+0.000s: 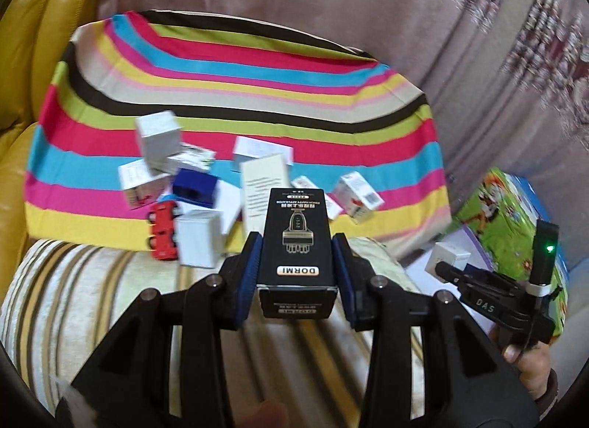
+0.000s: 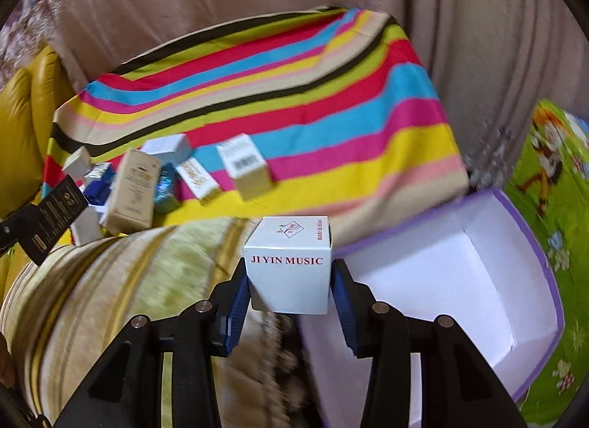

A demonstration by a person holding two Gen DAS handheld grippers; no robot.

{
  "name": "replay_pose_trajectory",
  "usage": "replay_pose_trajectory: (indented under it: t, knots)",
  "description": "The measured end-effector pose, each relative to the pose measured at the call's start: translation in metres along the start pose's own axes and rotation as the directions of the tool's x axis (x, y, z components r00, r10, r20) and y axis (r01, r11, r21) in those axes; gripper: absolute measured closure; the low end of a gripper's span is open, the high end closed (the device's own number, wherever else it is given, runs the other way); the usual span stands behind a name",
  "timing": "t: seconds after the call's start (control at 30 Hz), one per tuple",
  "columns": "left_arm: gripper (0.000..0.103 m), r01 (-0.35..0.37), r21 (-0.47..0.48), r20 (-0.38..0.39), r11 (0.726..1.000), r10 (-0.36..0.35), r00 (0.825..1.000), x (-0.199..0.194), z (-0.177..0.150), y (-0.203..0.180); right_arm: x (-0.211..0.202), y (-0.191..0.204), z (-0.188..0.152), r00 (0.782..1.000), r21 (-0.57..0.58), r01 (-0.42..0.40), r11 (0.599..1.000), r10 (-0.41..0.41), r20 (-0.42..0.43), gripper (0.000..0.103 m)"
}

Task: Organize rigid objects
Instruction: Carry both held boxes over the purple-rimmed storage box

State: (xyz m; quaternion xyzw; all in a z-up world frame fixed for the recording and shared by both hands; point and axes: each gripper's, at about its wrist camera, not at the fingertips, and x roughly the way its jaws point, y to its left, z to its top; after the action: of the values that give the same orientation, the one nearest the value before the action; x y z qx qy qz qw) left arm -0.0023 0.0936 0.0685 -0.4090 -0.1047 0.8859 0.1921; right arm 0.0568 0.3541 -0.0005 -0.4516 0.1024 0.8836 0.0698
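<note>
My left gripper (image 1: pixel 296 244) is shut on a black DORMI box (image 1: pixel 294 240), held above the striped cushion edge. My right gripper (image 2: pixel 289 273) is shut on a white JI YIN MUSIC cube box (image 2: pixel 289 269), held by the rim of an open purple-edged white box (image 2: pixel 460 280). The right gripper (image 1: pixel 447 267) with its white box also shows at the right of the left wrist view. The black box (image 2: pixel 55 214) shows at the left of the right wrist view. Several small boxes and a red toy car (image 1: pixel 163 231) lie on the striped cloth (image 1: pixel 257 70).
A tall beige box (image 2: pixel 134 190), a blue box (image 1: pixel 195 190) and white boxes (image 1: pixel 158 139) are heaped on the cloth's front left. A yellow leather seat (image 1: pixel 40 41) lies to the left, pink curtains behind. A green cartoon mat (image 2: pixel 552 185) lies at the right.
</note>
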Motion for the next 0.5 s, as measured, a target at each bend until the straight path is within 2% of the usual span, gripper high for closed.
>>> replay_pose_trajectory:
  t: [0.23,0.5]
  knots:
    - [0.060,0.101,0.037,-0.066,0.994,-0.098,0.993,0.017,0.005,-0.035,0.005,-0.025,-0.013,0.998,0.030,0.053,0.998,-0.052,-0.046,0.059]
    - [0.060,0.215,0.126,-0.174,0.969,-0.191,0.966,0.047,0.005,-0.099,0.010,-0.052,-0.032,0.992,0.083,0.086,0.993,-0.077,-0.099,0.059]
